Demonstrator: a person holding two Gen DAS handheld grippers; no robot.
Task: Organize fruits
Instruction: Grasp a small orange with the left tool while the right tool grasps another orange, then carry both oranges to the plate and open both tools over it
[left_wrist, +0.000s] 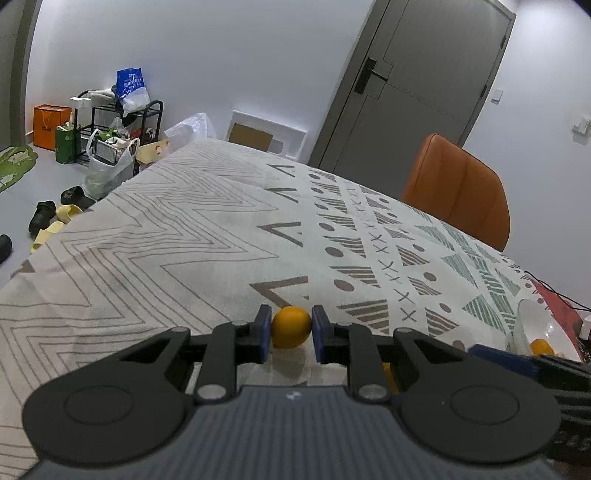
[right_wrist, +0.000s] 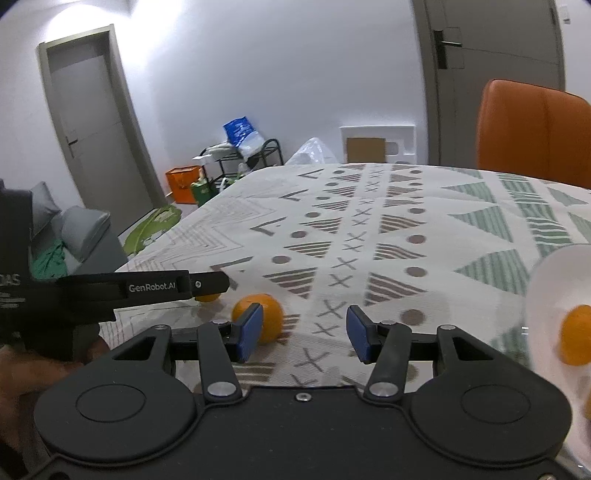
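In the left wrist view an orange (left_wrist: 290, 326) fills the gap between the blue pads of my left gripper (left_wrist: 291, 332), which is shut on it just above the patterned tablecloth (left_wrist: 184, 240). From the right wrist view that orange (right_wrist: 207, 297) peeks out under the left gripper's black finger (right_wrist: 177, 286). My right gripper (right_wrist: 304, 332) is open with nothing between its fingers. A second orange (right_wrist: 271, 315) lies on the cloth just behind its left pad (right_wrist: 251, 332). A white bowl (right_wrist: 554, 273) at the right edge holds another orange (right_wrist: 576, 334).
An orange chair (left_wrist: 458, 188) stands at the table's far right side. The white bowl (left_wrist: 528, 317) also shows at the right in the left wrist view, near a red item and cables (left_wrist: 561, 310). Bags, shoes and a rack (left_wrist: 110, 122) sit on the floor beyond the left edge.
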